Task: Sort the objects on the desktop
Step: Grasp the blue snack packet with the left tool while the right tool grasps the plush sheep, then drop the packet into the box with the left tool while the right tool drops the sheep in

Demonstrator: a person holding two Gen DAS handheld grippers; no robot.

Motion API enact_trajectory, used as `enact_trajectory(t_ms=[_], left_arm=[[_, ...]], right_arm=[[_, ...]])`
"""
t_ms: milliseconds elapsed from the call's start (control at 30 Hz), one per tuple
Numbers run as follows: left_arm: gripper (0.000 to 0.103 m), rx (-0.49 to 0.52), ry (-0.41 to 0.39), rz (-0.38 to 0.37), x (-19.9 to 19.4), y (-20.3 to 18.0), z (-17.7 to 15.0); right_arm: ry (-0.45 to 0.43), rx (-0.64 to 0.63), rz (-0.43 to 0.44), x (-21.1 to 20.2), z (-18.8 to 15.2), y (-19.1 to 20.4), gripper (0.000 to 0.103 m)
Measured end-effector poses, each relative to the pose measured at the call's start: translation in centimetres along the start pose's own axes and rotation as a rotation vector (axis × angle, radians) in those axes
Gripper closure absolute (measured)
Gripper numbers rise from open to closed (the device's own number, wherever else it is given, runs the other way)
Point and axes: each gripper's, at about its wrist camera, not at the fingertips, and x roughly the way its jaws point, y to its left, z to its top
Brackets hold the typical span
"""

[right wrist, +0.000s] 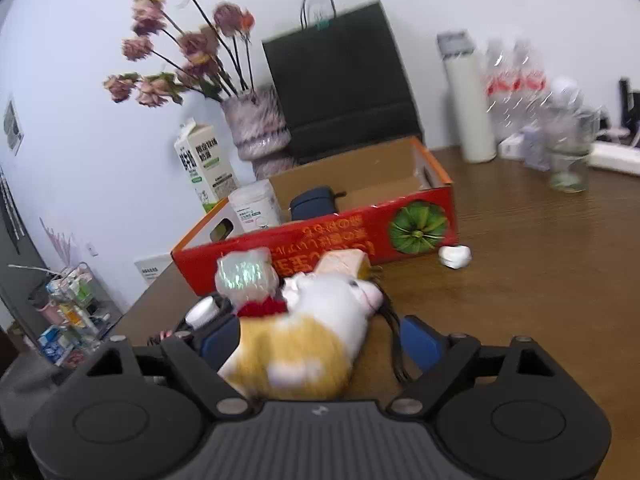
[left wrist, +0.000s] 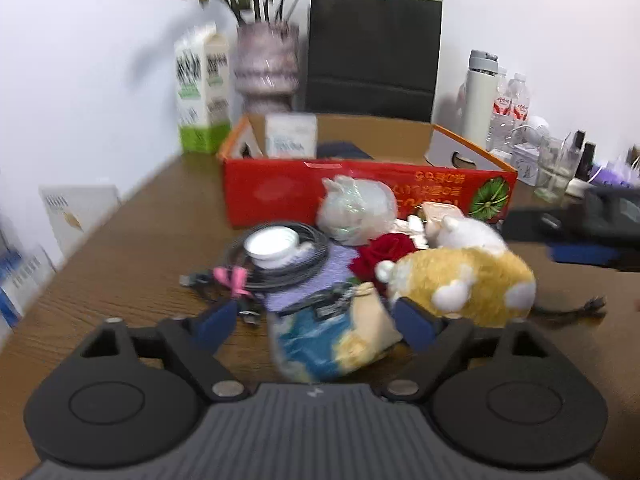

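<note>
A pile lies on the wooden table in front of the red cardboard box (left wrist: 280, 192): a yellow and white plush toy (left wrist: 460, 280), a red rose (left wrist: 384, 256), a tied plastic bag (left wrist: 356, 208), a coiled black cable (left wrist: 280, 272) around a white lid (left wrist: 272, 244), and a blue and yellow packet (left wrist: 328, 340). My left gripper (left wrist: 316, 322) stands open astride the packet, pads clear of it. My right gripper (right wrist: 320, 342) is open around the plush toy (right wrist: 304, 344); its right pad stays apart from the plush. The red box (right wrist: 320, 240) lies just behind.
Inside the box are a white jar (right wrist: 256, 204) and a dark blue case (right wrist: 312, 204). Behind it stand a milk carton (left wrist: 202, 88), a vase of flowers (left wrist: 266, 64) and a black paper bag (left wrist: 372, 52). A thermos (left wrist: 478, 96), bottles and a glass (left wrist: 554, 168) crowd the right. A small white object (right wrist: 454, 257) lies by the box.
</note>
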Motion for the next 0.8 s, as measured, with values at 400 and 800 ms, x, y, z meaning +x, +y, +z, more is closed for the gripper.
enact_trajectory(t_ms=[400, 800], left_arm=[[0.072, -0.023, -0.02, -0.061, -2.8, 0.5, -1.1], [0.082, -0.039, -0.221, -0.13, -8.6, 2.7, 6.5]], right_arm=[[0.148, -0.007, 0.007, 4.2, 0.5, 0.7, 0.061], [-0.187, -0.033, 0.054, -7.6, 4.4, 1.2, 0.062]])
